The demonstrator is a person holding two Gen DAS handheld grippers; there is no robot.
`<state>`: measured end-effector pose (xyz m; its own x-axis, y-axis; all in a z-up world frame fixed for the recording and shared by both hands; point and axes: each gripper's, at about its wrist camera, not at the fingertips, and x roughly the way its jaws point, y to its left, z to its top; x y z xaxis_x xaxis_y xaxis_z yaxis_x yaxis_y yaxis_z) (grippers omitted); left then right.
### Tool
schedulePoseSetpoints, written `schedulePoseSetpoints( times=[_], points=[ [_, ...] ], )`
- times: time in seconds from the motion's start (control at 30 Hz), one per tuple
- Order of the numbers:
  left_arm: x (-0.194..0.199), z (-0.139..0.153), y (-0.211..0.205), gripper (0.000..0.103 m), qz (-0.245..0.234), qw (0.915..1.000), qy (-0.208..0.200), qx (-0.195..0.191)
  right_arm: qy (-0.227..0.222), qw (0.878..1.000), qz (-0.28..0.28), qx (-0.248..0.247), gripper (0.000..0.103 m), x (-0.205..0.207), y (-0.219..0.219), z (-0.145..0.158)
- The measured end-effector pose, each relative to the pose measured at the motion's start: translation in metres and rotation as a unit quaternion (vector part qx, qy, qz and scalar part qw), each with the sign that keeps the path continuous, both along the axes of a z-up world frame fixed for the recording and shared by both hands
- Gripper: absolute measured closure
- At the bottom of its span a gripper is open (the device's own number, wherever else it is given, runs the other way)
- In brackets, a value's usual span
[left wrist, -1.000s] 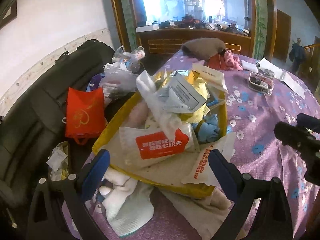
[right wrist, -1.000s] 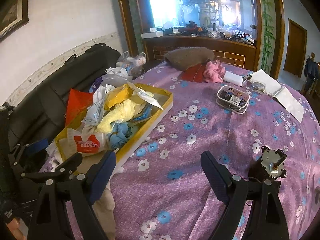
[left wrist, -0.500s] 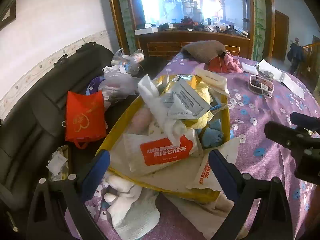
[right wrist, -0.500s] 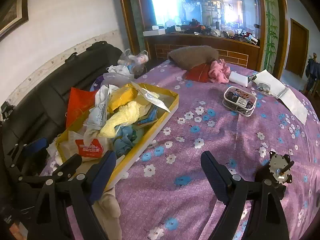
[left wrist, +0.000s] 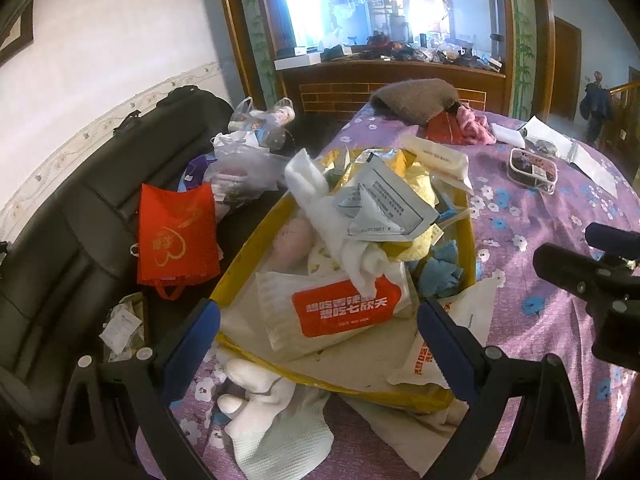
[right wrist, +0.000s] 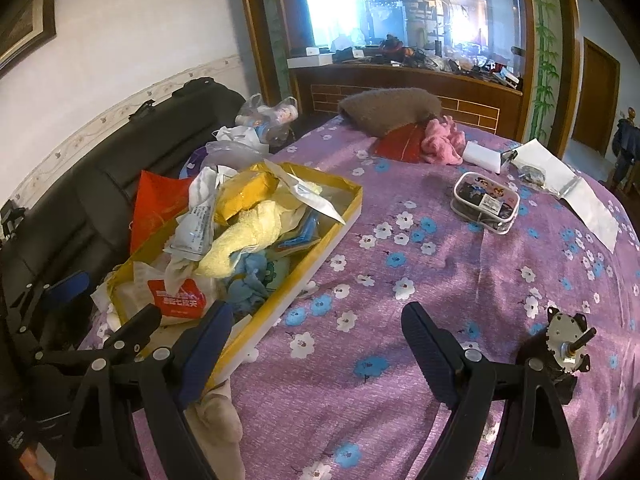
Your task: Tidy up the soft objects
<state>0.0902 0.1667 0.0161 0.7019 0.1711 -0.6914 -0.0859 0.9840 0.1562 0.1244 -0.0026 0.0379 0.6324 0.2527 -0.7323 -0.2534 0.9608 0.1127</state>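
Only the left wrist view shows the white socks (left wrist: pixel 256 396) on the purple tabletop (left wrist: pixel 532 320), just outside the yellow tray's (left wrist: pixel 244 256) near rim; the right wrist view alone shows a small motor (right wrist: pixel 560 344). The tray holds a wipes pack (left wrist: pixel 340 312), yellow cloth (right wrist: pixel 244 240), blue cloth (left wrist: pixel 440 272) and packets. Left claw (left wrist: pixel 318 336) gapes empty above the tray's near end; right claw (right wrist: pixel 316 344) gapes over bare tabletop, beside the tray

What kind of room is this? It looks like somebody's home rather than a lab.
Most likely a lived-in living or dining room. A black leather sofa stands beside a table under a purple flowered cloth, and behind them a wood-framed opening with a cluttered ledge looks into another room.
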Motion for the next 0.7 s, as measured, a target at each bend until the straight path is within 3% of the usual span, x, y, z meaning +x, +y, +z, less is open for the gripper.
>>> schedulePoseSetpoints(
  times=[0.7],
  points=[
    [-0.002, -0.005, 0.011, 0.004, 0.002, 0.9997, -0.016, -0.02, -0.006, 1.0, -0.003, 0.023, 0.013, -0.004, 0.004, 0.003]
  ],
)
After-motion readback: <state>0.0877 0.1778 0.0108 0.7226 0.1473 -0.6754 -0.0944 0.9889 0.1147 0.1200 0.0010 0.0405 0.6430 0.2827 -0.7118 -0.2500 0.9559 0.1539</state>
